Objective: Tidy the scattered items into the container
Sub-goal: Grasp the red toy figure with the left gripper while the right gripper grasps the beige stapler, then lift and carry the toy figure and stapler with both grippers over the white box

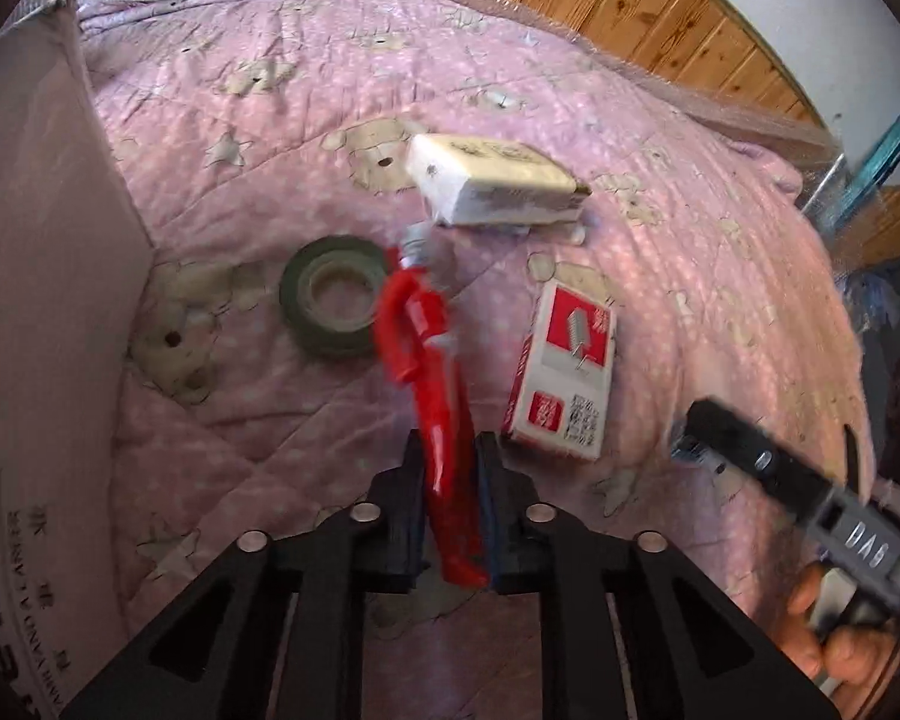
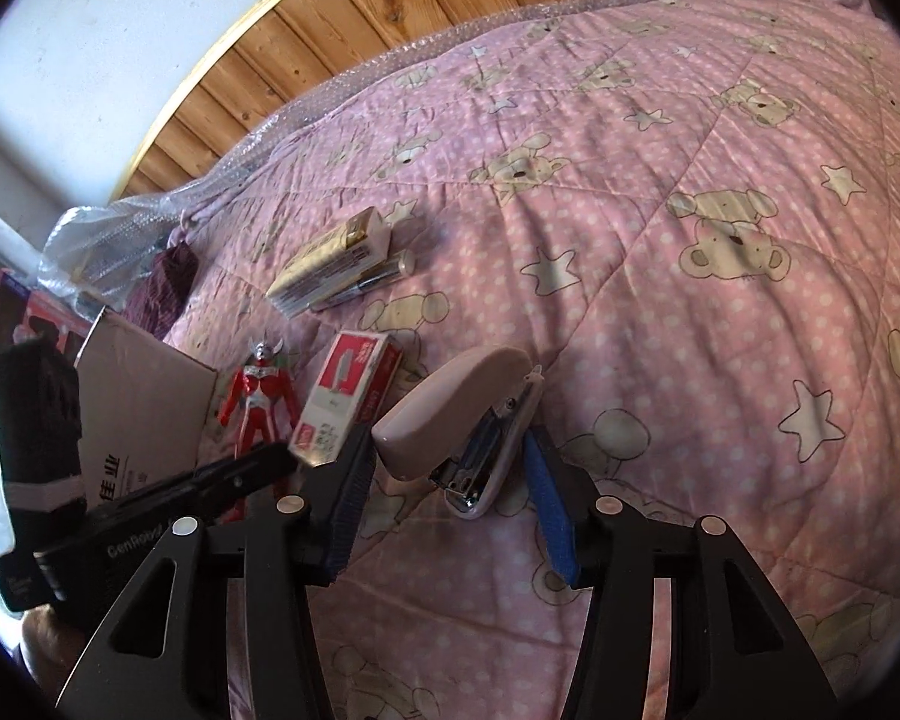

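In the left wrist view my left gripper is shut on the legs of a red toy figure, which points away over the pink quilt. My right gripper is shut on a pink stapler whose jaw hangs open. Its fingers press both sides of the stapler. Loose on the quilt are a green tape roll, a red-and-white staples box and a cream box. The cardboard container stands at the left, its flap beside the figure.
A clear pen lies against the cream box. Bubble wrap and a wooden headboard border the quilt. A hand holds the blurred right gripper at lower right. A dark cloth lies behind the container.
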A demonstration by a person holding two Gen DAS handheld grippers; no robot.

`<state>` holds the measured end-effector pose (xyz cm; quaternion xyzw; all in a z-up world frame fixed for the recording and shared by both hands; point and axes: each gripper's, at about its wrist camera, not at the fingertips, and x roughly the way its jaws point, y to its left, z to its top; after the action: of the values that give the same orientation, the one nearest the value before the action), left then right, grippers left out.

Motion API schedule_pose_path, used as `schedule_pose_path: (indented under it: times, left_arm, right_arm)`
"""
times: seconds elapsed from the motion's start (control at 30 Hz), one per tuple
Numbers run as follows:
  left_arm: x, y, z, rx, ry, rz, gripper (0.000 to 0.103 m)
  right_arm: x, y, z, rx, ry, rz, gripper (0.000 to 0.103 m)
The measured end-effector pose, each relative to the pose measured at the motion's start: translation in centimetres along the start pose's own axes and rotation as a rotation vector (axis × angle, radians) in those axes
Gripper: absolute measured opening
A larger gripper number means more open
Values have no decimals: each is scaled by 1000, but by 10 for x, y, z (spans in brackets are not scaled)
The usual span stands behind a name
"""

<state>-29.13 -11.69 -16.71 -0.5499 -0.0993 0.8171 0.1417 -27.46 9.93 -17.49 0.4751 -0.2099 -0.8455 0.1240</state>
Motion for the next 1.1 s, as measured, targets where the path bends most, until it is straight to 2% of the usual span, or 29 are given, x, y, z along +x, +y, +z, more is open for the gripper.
schedule_pose_path:
  times: [0.07, 0.13, 0.37, 0.57, 1.1]
  left_arm:
    - [3, -2, 4, 10, -12, 2, 21]
    - [3, -4, 5, 22, -23, 17, 11]
    - [-12, -9, -3, 43, -42, 21, 11]
    - [-43, -8, -19, 40, -77, 2, 11]
    - [-116, -15, -76, 40, -140, -71, 11]
  right_arm:
    - [-1, 2, -1, -4, 0, 4, 53]
    - [-2, 2, -2, -7, 0, 8, 53]
    - [-16, 9, -5, -22, -13, 10, 53]
    - [-30, 25, -16, -49, -12, 22, 53]
    - [-72, 65, -77, -125, 23, 18, 53]
